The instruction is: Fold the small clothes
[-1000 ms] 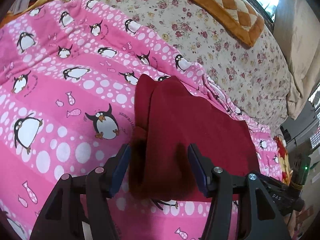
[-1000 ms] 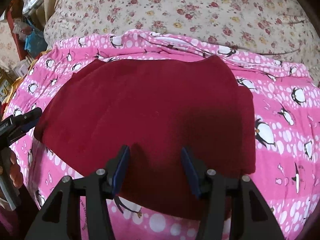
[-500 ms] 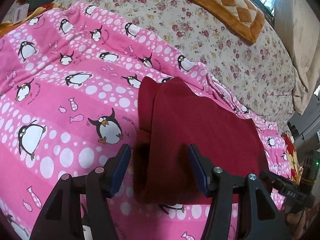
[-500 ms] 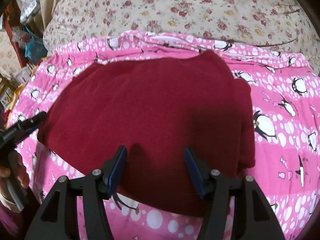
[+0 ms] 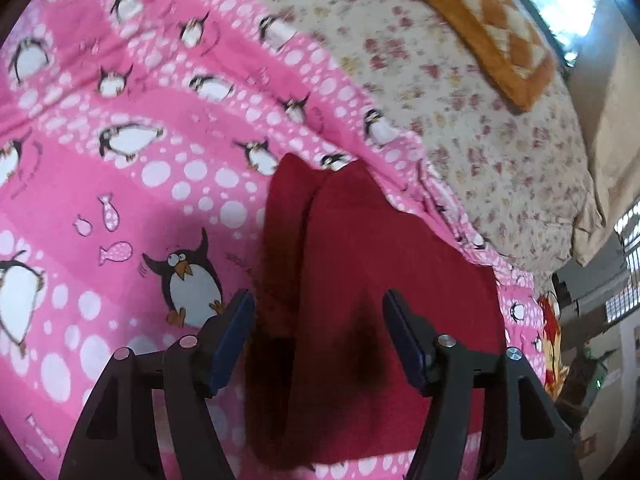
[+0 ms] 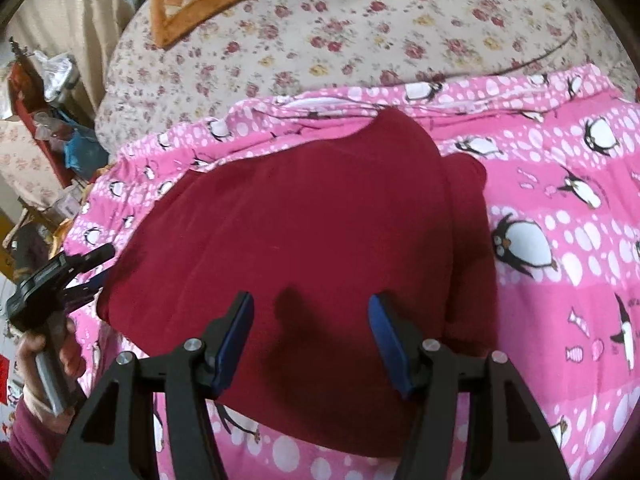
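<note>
A dark red garment [image 5: 360, 280] lies flat on the pink penguin blanket [image 5: 140, 200], with a narrow folded strip along its left edge in the left wrist view. My left gripper [image 5: 318, 320] hovers over that edge. Its jaws are opening and nothing is pinched between them. In the right wrist view the same garment [image 6: 300, 220] fills the middle, with a folded strip at its right side. My right gripper [image 6: 310, 320] stands open above its near part, not pressing the cloth. A hand [image 6: 44, 360] holds the left gripper [image 6: 60, 276] at the garment's left edge.
Behind the blanket spreads a floral bedspread [image 6: 380, 40] with an orange checked cushion [image 5: 480, 24] on it. Cluttered shelves and bags [image 6: 52, 120] stand off the bed's left side in the right wrist view. A curtain and window [image 5: 600, 60] lie beyond the far corner.
The left gripper has come lower and nearer over the garment's folded edge. The right view has swung slightly, bringing the cushion further into sight. The garment itself lies as before.
</note>
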### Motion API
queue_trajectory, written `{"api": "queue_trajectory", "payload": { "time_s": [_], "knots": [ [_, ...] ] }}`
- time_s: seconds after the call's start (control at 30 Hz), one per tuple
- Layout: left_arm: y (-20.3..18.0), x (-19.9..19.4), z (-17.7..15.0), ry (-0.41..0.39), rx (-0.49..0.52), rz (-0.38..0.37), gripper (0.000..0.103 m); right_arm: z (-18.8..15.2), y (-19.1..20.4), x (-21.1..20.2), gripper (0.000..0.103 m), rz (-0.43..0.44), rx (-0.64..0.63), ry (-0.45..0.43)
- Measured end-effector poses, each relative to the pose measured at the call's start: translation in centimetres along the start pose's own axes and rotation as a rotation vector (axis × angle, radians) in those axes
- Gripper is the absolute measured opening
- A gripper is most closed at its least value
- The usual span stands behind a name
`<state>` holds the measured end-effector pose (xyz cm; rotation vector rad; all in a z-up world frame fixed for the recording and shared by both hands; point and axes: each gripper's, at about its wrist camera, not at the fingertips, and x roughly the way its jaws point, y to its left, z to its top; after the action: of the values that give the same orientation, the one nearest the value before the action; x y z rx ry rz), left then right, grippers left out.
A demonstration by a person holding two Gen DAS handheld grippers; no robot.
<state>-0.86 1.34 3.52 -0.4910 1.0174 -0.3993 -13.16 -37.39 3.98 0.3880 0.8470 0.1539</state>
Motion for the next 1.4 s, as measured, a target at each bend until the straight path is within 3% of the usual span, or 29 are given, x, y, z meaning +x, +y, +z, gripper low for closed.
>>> {"api": "queue_trajectory", "payload": {
  "time_s": [0.23, 0.33, 0.6, 0.63, 0.77, 0.87, 1.03, 1.2, 1.4],
  "knots": [
    [-0.7, 3.3, 1.5, 0.083, 0.015, 0.017, 0.046, 1.4, 3.1, 1.1, 0.063, 0.062, -0.103, -0.025],
    [-1.1, 4.2, 2.0, 0.103, 0.043, 0.042, 0.046, 2.1, 4.5, 2.9, 0.056, 0.057, -0.148, -0.014],
    [-1.1, 5.0, 2.0, 0.132, 0.082, 0.001, 0.049, 2.6, 5.6, 8.0, 0.054, 0.127, -0.123, 0.063],
    [-1.5, 5.1, 1.8, 0.137, 0.111, 0.014, 0.047, 2.4, 5.4, 8.4, 0.054, 0.133, -0.114, 0.053],
    [-2.2, 5.2, 1.5, 0.153, 0.146, 0.020, 0.013, 2.1, 5.3, 8.3, 0.052, 0.139, -0.107, 0.040],
    [-2.5, 4.5, 1.5, 0.165, 0.114, -0.023, 0.006, 2.1, 5.0, 7.8, 0.052, 0.144, -0.083, 0.049],
    [-6.6, 2.0, 2.1, 0.156, 0.180, -0.079, 0.003, 1.8, 3.3, 6.1, 0.052, 0.174, -0.008, 0.055],
    [-14.3, -0.1, 1.6, 0.155, 0.320, -0.107, 0.002, 1.6, 2.3, 5.6, 0.052, 0.193, 0.048, 0.053],
    [-22.2, 1.0, -0.8, 0.214, 0.437, -0.119, 0.002, 1.6, -0.4, 5.1, 0.052, 0.272, 0.236, 0.033]
  ]
}}
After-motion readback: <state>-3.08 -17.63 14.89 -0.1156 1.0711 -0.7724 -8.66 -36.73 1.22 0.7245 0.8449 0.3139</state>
